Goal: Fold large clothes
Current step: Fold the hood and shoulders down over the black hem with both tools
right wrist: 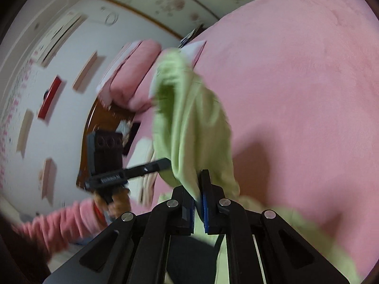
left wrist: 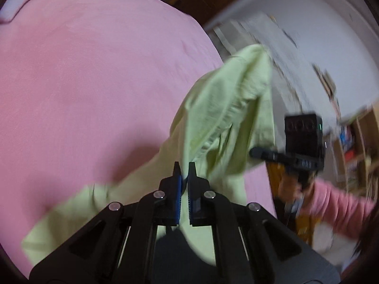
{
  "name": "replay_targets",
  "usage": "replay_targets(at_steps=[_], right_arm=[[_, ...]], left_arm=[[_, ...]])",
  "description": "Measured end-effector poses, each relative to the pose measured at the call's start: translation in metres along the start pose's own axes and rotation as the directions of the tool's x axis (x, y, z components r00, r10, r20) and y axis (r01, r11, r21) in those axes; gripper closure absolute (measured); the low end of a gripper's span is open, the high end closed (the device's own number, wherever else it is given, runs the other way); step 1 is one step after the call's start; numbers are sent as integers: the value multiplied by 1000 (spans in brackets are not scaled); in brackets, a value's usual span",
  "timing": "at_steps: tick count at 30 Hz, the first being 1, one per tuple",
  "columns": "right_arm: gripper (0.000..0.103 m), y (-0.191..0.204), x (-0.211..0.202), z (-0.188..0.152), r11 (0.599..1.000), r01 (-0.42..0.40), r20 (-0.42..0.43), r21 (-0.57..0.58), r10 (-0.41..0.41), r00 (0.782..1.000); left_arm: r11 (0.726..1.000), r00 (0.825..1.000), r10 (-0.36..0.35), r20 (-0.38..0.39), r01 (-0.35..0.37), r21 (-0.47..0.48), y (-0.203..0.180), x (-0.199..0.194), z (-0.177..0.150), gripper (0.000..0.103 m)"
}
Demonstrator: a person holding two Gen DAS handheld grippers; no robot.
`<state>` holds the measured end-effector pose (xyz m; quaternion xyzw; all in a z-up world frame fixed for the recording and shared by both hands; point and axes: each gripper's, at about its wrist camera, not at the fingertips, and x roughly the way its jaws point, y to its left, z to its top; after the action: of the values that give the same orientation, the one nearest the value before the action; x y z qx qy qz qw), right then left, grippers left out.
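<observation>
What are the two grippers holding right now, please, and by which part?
Both hold the light green garment: the left gripper and right gripper each pinch a fold; which part cannot be told.

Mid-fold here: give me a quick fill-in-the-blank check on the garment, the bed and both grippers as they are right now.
1. The garment being folded is light ____.
2. The bed cover beneath it is ____.
3. The left gripper is ____ on the garment's fabric.
4. The right gripper pinches the garment, lifting part of it ____ the bed cover.

Missing words: green; pink; shut; above
</observation>
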<state>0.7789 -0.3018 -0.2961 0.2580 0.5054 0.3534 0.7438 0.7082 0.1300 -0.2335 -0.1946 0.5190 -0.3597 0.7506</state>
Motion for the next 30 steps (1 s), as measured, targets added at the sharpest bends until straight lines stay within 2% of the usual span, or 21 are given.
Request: replay_targets(at_steps=[4,7,8,11,12,13,14,16,17,18,20,22,23,24,25,27,28,29,30], right_arm=[[97,18,-20,-68,999,39,-53,6,-39,998],[96,24,-23,-123,992,129,-73,-3,-129,989],[94,28,-17,-141,986,164,-80,-8,-164,983],[77,23,-2,-191,957,289,-106,-8,-288,952],[59,21,0,-207,945,328,-123,-6,-326,937],[49,18,3,-224,925,379,-151,-4,-375,915],[45,11,7,-236,906,423,-188,4,-415,890],[43,1,9,-251,888,458,-241,33,-437,866],[43,1,5,-259,884,465,-253,37,-442,861],[43,4,0,-265,879,475,-252,32,-453,855],[43,13,-13,-269,871,492,-213,6,-479,852],[41,34,-31,-271,869,494,-148,-23,-491,858],[41,54,-41,-258,868,496,-118,-28,-495,861],[41,64,-46,-260,872,487,-83,-43,-489,868],[41,73,-49,-263,878,476,-50,-52,-479,876],[41,84,-43,-259,893,448,-8,-42,-449,893],[41,87,-36,-263,903,429,6,-28,-429,903],[42,95,-32,-263,906,423,8,-14,-423,906],[49,94,-21,-269,908,419,1,3,-419,908]], left_arm=[[998,995,41,-92,-36,54,-22,-12,-59,101],[985,985,132,-112,-118,122,-31,-5,-103,101],[968,974,200,-105,-180,172,-35,3,-123,101],[929,945,318,-80,-294,225,-38,20,-166,101],[922,936,342,-77,-319,220,-36,25,-175,100],[908,919,386,-84,-362,212,-32,29,-185,93],[896,899,424,-108,-398,198,-24,28,-196,89],[883,867,466,-175,-442,160,-13,32,-208,69],[875,855,483,-188,-465,135,-10,30,-214,66],[872,851,490,-188,-474,123,-10,27,-218,65],[859,846,510,-155,-493,136,-21,15,-222,63],[830,829,551,-94,-532,167,-39,0,-234,62],[809,817,576,-40,-562,171,-51,-7,-235,62],[800,810,586,2,-580,154,-61,-11,-232,62],[805,813,581,38,-580,120,-71,-15,-231,62],[845,847,530,46,-532,59,-86,-14,-228,62],[870,871,491,38,-492,37,-91,-6,-228,62],[878,879,477,30,-477,31,-91,-3,-225,62],[881,881,472,26,-473,25,-100,12,-225,63]])
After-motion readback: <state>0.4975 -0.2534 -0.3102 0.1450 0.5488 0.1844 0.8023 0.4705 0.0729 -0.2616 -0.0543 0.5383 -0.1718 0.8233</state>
